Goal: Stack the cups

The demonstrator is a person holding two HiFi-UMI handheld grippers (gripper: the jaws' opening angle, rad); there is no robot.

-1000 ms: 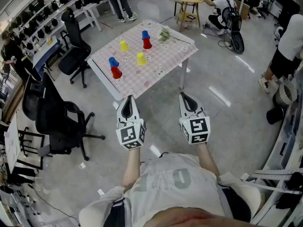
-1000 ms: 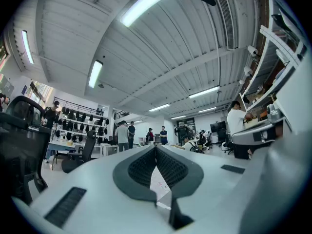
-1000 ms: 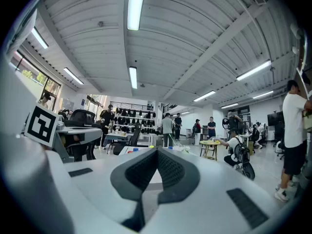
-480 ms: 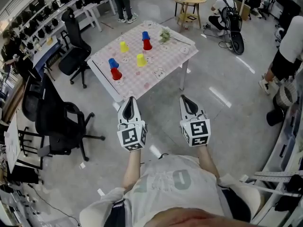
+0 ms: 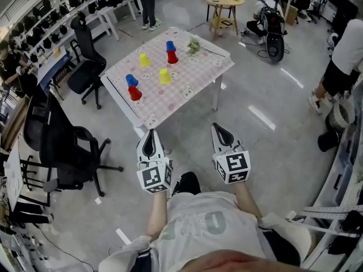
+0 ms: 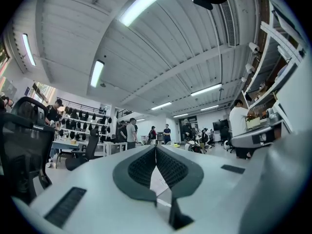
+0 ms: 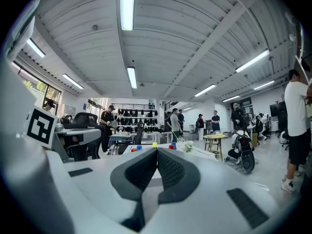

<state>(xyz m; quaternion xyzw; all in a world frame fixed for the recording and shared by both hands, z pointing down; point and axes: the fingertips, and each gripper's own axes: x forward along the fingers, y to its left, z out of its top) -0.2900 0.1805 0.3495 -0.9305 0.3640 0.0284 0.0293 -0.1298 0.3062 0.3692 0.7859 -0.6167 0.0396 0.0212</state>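
Observation:
A table with a pink checked cloth (image 5: pixel 195 78) stands a little ahead of me on the floor. Several upturned cups sit on it: a blue cup (image 5: pixel 131 80) beside a red cup (image 5: pixel 135 93) at the left, two yellow cups (image 5: pixel 144 59) (image 5: pixel 164 76) in the middle, and a blue cup (image 5: pixel 170 46) beside a red cup (image 5: pixel 172 57) at the back. My left gripper (image 5: pixel 149 134) and right gripper (image 5: pixel 215 127) hang side by side short of the table's near corner. Both are shut and empty. In the right gripper view the cups (image 7: pixel 154 144) show small above the closed right gripper (image 7: pixel 157 151). The left gripper (image 6: pixel 156 150) points over the table.
Black office chairs (image 5: pixel 71 149) (image 5: pixel 85 61) stand left of the table. A green sprig (image 5: pixel 194 44) lies on the table's far corner. A round wooden table (image 5: pixel 224 0), a scooter (image 5: pixel 273 30) and several people are beyond. A person (image 5: pixel 340 61) stands at the right.
The table and cups have slid slightly left in the head view. Both grippers sit a little lower in the picture, still shut. A dark shoe has come into view between my arms.

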